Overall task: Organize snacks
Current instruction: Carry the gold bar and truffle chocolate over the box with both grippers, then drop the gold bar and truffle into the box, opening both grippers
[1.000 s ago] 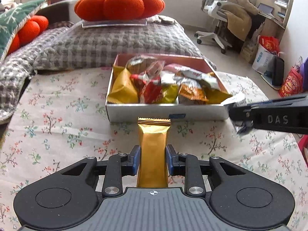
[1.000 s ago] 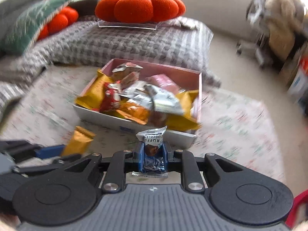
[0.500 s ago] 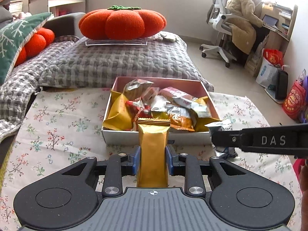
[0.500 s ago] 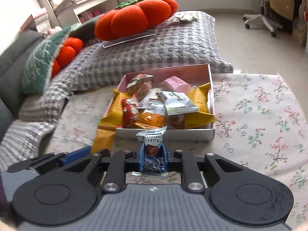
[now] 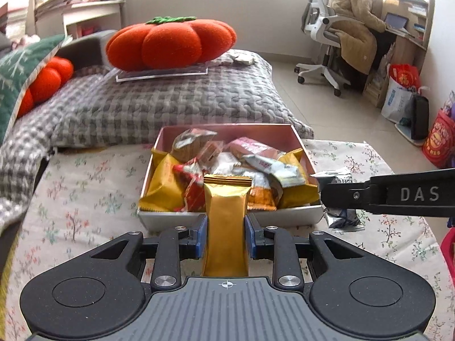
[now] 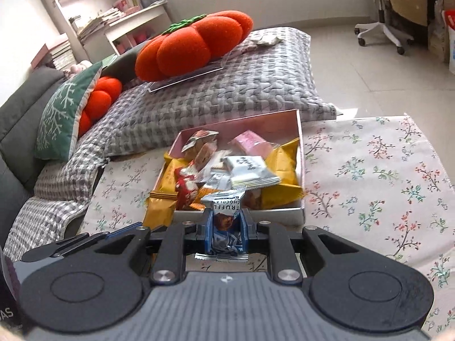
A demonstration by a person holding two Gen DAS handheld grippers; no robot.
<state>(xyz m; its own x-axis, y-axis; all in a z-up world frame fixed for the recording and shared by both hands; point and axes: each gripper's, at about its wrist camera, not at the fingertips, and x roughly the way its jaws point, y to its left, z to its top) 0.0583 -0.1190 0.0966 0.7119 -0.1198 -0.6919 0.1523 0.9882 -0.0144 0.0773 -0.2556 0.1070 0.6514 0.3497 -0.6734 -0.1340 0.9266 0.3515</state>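
My left gripper (image 5: 226, 231) is shut on a long gold snack bar (image 5: 226, 213) that stands upright between its blue pads, just in front of the pink snack box (image 5: 227, 130). The box is piled with several wrapped snacks. My right gripper (image 6: 226, 227) is shut on a small silver-blue truffle chocolate packet (image 6: 226, 218), held near the box's front wall (image 6: 256, 214). In the left wrist view the right gripper (image 5: 327, 196) reaches in from the right with that packet (image 5: 341, 216). In the right wrist view the gold bar (image 6: 159, 210) shows at the left.
The box sits on a floral cloth (image 5: 85, 187) over a low table. Behind it lies a grey checked blanket (image 5: 170, 99) with an orange pumpkin cushion (image 5: 170, 45). An office chair (image 5: 324, 28) and bags (image 5: 438, 139) stand on the tiled floor at the right.
Both grippers have risen and pulled back from the box while keeping their snacks. The box now sits further away in the views, and the right wrist view has rolled.
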